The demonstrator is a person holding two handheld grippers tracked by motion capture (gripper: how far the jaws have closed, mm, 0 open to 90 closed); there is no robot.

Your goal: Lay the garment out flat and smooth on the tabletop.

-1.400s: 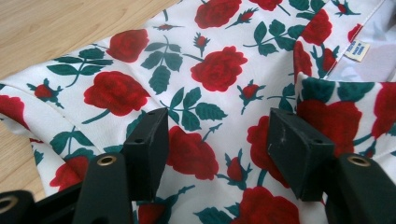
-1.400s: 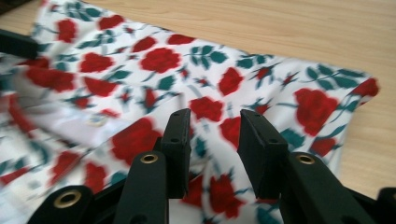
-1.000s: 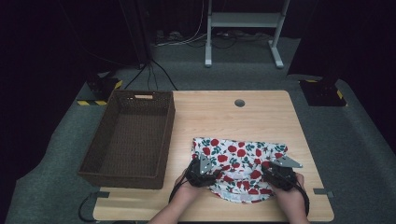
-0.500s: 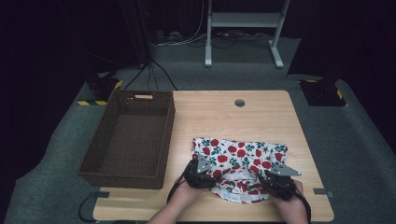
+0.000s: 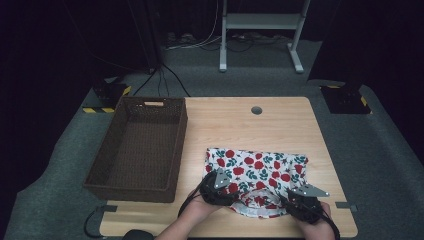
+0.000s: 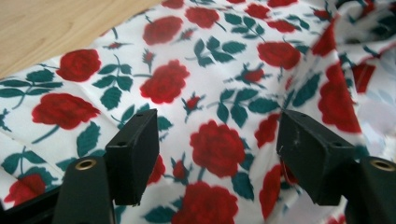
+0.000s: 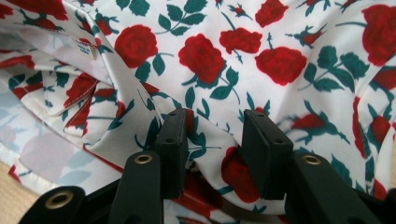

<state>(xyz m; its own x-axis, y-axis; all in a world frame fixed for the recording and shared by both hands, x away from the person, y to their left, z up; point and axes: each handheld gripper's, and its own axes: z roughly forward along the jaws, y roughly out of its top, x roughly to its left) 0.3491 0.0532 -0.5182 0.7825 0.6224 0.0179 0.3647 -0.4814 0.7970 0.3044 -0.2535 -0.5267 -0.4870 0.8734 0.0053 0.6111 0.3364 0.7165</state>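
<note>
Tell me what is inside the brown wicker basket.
Nothing shows inside the basket: its woven floor is bare in the high view. The near wall hides a strip of floor behind it. The rose-print cloth lies on the table beside it.

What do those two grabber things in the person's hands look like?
Both are black. The left gripper and right gripper each carry a grey three-cornered plate on top. Each has two blocky black jaws with brass-coloured rivets, and a black cable trails from each. The forearms look bare, without sleeves.

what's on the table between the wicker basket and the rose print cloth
Nothing: in the high view, a bare strip of wooden table separates the basket from the cloth.
</note>
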